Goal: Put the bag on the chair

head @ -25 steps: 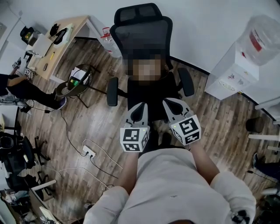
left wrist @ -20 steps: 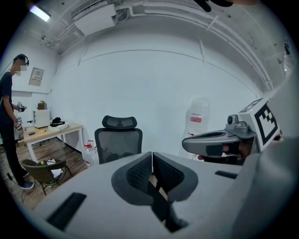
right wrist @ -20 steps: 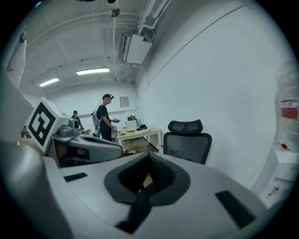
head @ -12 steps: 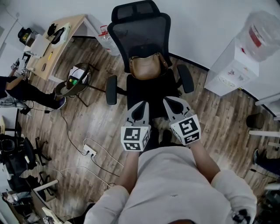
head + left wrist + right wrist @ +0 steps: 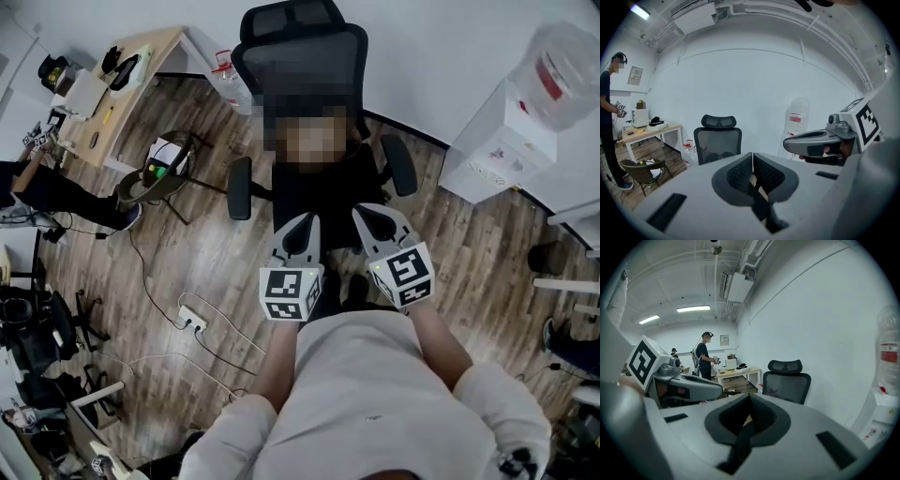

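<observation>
- Water dispenser (image 5: 506,141) right of the chair (image 5: 300,66); desk (image 5: 122,84) left
- Bag (image 5: 314,141), blurred over, on the seat against the backrest
- Left gripper (image 5: 302,219) and right gripper (image 5: 367,212) both clenched, empty; placed as before

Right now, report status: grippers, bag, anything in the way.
Left gripper shut, empty. Right gripper shut, empty. Bag in neither; can't make it out on the chair. Nothing seen between grippers and chair.
</observation>
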Action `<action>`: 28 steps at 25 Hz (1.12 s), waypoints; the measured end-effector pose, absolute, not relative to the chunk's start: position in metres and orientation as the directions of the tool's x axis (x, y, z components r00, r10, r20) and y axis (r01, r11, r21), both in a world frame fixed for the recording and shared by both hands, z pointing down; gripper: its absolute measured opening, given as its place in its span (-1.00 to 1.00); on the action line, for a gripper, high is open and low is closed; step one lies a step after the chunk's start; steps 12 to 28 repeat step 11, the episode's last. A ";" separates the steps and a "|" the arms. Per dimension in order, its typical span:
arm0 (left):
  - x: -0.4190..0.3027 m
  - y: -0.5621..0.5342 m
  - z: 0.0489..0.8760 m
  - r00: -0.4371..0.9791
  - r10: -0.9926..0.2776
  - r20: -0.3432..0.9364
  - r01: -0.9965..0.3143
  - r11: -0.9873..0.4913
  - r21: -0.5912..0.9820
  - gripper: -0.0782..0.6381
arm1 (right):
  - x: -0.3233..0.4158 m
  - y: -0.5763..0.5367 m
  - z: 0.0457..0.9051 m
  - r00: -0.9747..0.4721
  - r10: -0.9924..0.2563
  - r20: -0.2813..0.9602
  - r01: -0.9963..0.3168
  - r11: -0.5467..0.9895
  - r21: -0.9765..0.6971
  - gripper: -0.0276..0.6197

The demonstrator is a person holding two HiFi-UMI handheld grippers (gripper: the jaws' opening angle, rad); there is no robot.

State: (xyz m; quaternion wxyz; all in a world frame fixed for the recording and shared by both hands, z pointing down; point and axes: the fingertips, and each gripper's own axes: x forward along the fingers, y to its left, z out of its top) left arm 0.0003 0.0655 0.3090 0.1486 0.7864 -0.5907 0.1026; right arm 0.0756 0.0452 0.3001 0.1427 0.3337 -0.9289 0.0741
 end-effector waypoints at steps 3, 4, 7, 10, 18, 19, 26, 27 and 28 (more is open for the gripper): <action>0.000 0.066 0.309 0.282 -0.898 0.337 -0.959 -0.259 0.114 -0.75 | 0.075 0.046 0.301 -0.737 -0.595 0.319 -0.638 0.769 -0.041 -0.91; 0.000 0.066 0.309 0.283 -0.898 0.337 -0.959 -0.260 0.114 -0.75 | 0.074 0.046 0.301 -0.738 -0.595 0.319 -0.638 0.769 -0.040 -0.91; 0.000 0.066 0.310 0.284 -0.898 0.336 -0.959 -0.261 0.113 -0.75 | 0.073 0.046 0.301 -0.739 -0.594 0.318 -0.636 0.771 -0.037 -0.91; -0.002 0.065 0.312 0.285 -0.897 0.337 -0.958 -0.262 0.113 -0.75 | 0.070 0.046 0.302 -0.739 -0.593 0.319 -0.634 0.772 -0.034 -0.91; -0.002 0.065 0.312 0.285 -0.897 0.338 -0.958 -0.261 0.114 -0.75 | 0.069 0.046 0.303 -0.740 -0.592 0.320 -0.633 0.773 -0.033 -0.91; -0.002 0.065 0.312 0.285 -0.897 0.338 -0.958 -0.261 0.114 -0.75 | 0.069 0.046 0.303 -0.740 -0.592 0.320 -0.633 0.773 -0.033 -0.91; -0.002 0.065 0.312 0.285 -0.897 0.338 -0.958 -0.261 0.114 -0.75 | 0.069 0.046 0.303 -0.740 -0.592 0.320 -0.633 0.773 -0.033 -0.91; -0.002 0.065 0.312 0.285 -0.897 0.338 -0.958 -0.261 0.114 -0.75 | 0.069 0.046 0.303 -0.740 -0.592 0.320 -0.633 0.773 -0.033 -0.91; -0.002 0.065 0.312 0.285 -0.897 0.338 -0.958 -0.261 0.114 -0.75 | 0.069 0.046 0.303 -0.740 -0.592 0.320 -0.633 0.773 -0.033 -0.91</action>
